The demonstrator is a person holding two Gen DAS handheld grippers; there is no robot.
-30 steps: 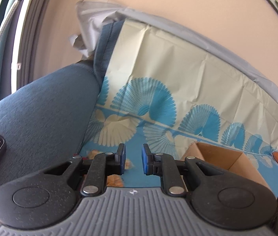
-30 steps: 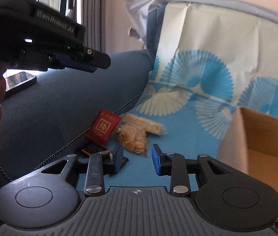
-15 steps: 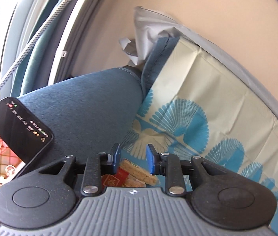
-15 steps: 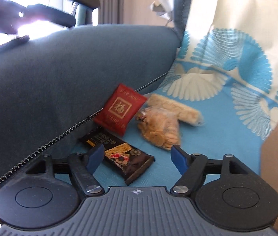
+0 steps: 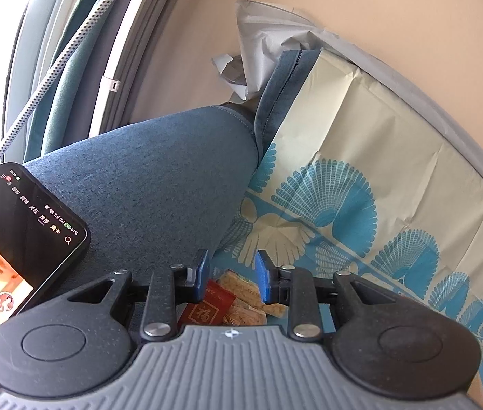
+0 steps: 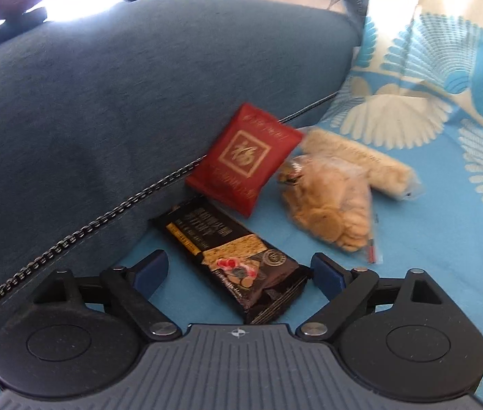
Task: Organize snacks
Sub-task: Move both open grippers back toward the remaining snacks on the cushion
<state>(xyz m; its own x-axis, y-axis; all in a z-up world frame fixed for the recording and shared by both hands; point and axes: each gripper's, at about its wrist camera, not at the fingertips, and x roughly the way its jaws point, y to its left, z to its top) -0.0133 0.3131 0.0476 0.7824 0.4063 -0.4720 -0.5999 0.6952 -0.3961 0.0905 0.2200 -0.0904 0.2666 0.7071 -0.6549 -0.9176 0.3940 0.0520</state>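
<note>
In the right wrist view my right gripper (image 6: 239, 270) is wide open, its fingers either side of a black snack bar (image 6: 231, 256) lying on the blue cloth. Behind it a red packet (image 6: 243, 157) leans on the sofa arm, with a clear bag of round biscuits (image 6: 330, 208) and a pale wrapped bar (image 6: 357, 162) beside it. In the left wrist view my left gripper (image 5: 230, 275) is open and empty, held above the sofa arm; the red packet (image 5: 209, 307) and biscuits (image 5: 245, 311) show below it.
A blue sofa arm (image 6: 105, 102) rises on the left with a braided cable (image 6: 81, 232) along it. A phone (image 5: 9, 239) with a lit screen lies on the arm. A patterned blue and cream cloth (image 5: 361, 184) covers the seat and backrest.
My right gripper has opened wide and moved down and left until the black bar lies between its fingers. My left gripper has swung left and up over the sofa arm; the cardboard box has left both views.
</note>
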